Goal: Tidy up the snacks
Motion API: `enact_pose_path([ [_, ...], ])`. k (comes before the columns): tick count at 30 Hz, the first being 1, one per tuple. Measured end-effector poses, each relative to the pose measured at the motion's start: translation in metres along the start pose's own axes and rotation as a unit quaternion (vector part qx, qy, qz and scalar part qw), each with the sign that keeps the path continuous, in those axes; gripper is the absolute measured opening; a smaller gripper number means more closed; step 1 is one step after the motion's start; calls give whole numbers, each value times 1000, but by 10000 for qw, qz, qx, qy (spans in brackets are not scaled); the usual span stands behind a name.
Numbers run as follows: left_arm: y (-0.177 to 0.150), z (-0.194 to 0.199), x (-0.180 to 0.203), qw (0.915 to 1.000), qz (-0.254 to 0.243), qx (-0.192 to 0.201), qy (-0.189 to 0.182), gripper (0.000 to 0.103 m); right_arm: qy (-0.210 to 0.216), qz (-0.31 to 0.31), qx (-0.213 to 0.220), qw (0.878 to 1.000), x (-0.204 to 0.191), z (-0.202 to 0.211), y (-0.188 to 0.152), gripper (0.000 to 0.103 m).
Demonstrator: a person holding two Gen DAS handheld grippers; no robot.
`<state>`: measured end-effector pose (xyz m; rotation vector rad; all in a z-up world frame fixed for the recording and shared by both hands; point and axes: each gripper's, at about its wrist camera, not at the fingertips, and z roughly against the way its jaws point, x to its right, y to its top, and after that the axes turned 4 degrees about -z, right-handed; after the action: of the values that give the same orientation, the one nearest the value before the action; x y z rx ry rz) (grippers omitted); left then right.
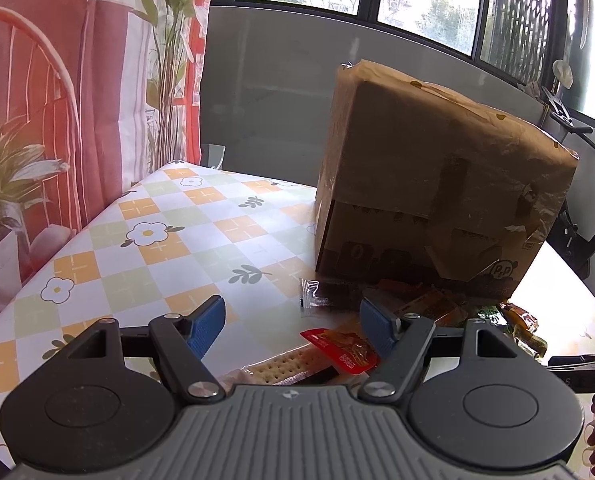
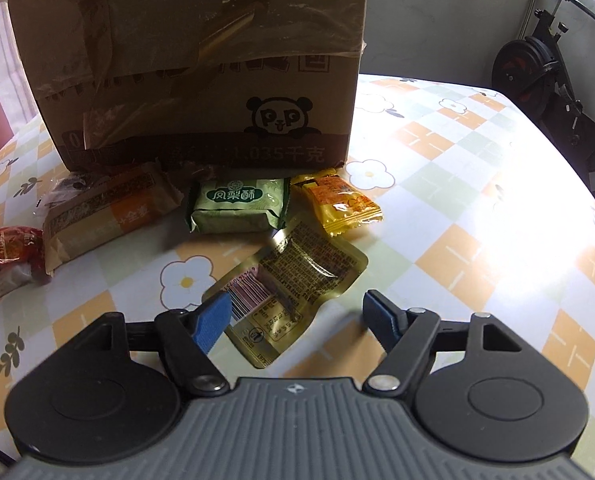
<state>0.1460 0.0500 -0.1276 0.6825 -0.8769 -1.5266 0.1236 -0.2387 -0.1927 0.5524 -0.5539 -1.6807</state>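
Several snack packets lie on the checked tablecloth in front of a brown cardboard box (image 2: pixel 193 68). In the right wrist view a gold foil pouch (image 2: pixel 293 284) lies flat between the fingers of my right gripper (image 2: pixel 297 312), which stands open; its pads do not press on the pouch. Beyond it lie a green pastry pack (image 2: pixel 237 210), an orange-yellow candy wrapper (image 2: pixel 337 204), a tan biscuit pack (image 2: pixel 105 216) and a red packet (image 2: pixel 9 246). My left gripper (image 1: pixel 291 324) is open above the red packet (image 1: pixel 341 348) and a cracker pack (image 1: pixel 285 364), holding nothing.
The cardboard box (image 1: pixel 429 184) stands at the back of the table (image 1: pixel 137 232). A small clear wrapper (image 1: pixel 311 296) lies left of the pile. An exercise bike (image 2: pixel 545 64) stands beyond the table's right edge. A curtain (image 1: pixel 57 80) hangs at the left.
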Motion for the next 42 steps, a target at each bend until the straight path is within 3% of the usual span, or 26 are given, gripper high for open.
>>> enact_pose_path([
  [7, -1, 0, -5, 10000, 70, -11, 41, 76, -46, -244, -31, 9997, 18, 4, 1, 75],
  [14, -1, -2, -3, 10000, 53, -21, 32, 76, 417, -583, -158, 9973, 17, -1, 20, 75],
  [18, -1, -2, -4, 10000, 82, -29, 47, 76, 314, -663, -200, 9971, 13, -9, 30, 76],
  [26, -2, -2, -4, 9999, 96, -25, 122, 76, -73, 87, 38, 9999, -3, -19, 27, 76],
  [37, -3, -2, -6, 9997, 166, -69, 138, 76, 794, 946, 231, 9921, -9, 3, -8, 70],
  [42, -3, -3, -5, 9997, 185, -110, 107, 76, 807, 811, 169, 9933, -5, 7, -11, 70],
])
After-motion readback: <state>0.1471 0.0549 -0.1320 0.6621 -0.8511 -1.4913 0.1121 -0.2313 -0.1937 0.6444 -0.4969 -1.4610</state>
